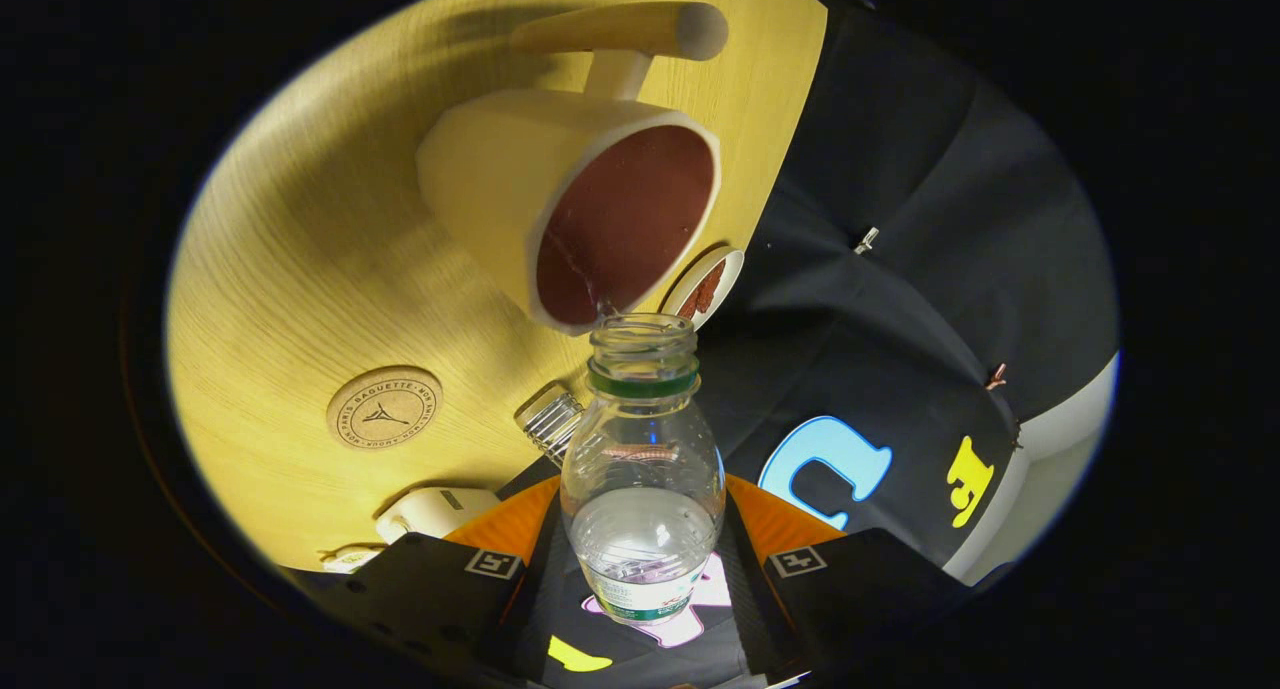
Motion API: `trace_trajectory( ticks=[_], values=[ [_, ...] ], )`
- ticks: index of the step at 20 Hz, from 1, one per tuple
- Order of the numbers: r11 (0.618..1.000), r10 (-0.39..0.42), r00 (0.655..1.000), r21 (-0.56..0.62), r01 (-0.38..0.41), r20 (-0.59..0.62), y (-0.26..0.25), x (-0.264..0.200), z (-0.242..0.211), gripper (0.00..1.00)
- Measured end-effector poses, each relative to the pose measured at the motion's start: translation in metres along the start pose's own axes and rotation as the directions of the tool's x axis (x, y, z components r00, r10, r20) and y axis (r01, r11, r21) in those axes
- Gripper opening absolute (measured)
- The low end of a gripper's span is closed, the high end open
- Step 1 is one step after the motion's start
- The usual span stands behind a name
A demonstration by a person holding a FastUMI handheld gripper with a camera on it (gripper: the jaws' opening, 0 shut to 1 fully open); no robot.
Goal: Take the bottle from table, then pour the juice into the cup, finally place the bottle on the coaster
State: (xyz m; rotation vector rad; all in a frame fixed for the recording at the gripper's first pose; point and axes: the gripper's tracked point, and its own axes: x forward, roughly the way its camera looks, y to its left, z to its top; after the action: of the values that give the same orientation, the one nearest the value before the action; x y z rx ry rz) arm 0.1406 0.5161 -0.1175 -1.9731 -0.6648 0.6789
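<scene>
Clear plastic bottle (642, 469), uncapped and part full, sits clamped between my fingers (640, 579), its open mouth at the rim of the cream cup (520, 184) with a dark red inside. Round cork coaster (384, 408) lies apart on the light wooden table (290, 269), beside the cup.

Bottle (642, 469) mouth at cup (575, 204) rim

We see the gripper (642, 569) from its own camera: two broad blocky fingers (440, 579), one on each side, each carrying a small square white-bordered fiducial tag (494, 564) near its inner corner. Orange wedge-shaped panels (510, 529) sit just behind the tags.
</scene>
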Motion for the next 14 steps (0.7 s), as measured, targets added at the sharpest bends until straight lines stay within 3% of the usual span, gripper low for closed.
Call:
trace_trajectory(
  ticks=[14],
  values=[
    [0.999,-0.001,1.000,-0.047,0.001,0.007,-0.0019,-0.0032,0.0018,0.74]
  ],
)
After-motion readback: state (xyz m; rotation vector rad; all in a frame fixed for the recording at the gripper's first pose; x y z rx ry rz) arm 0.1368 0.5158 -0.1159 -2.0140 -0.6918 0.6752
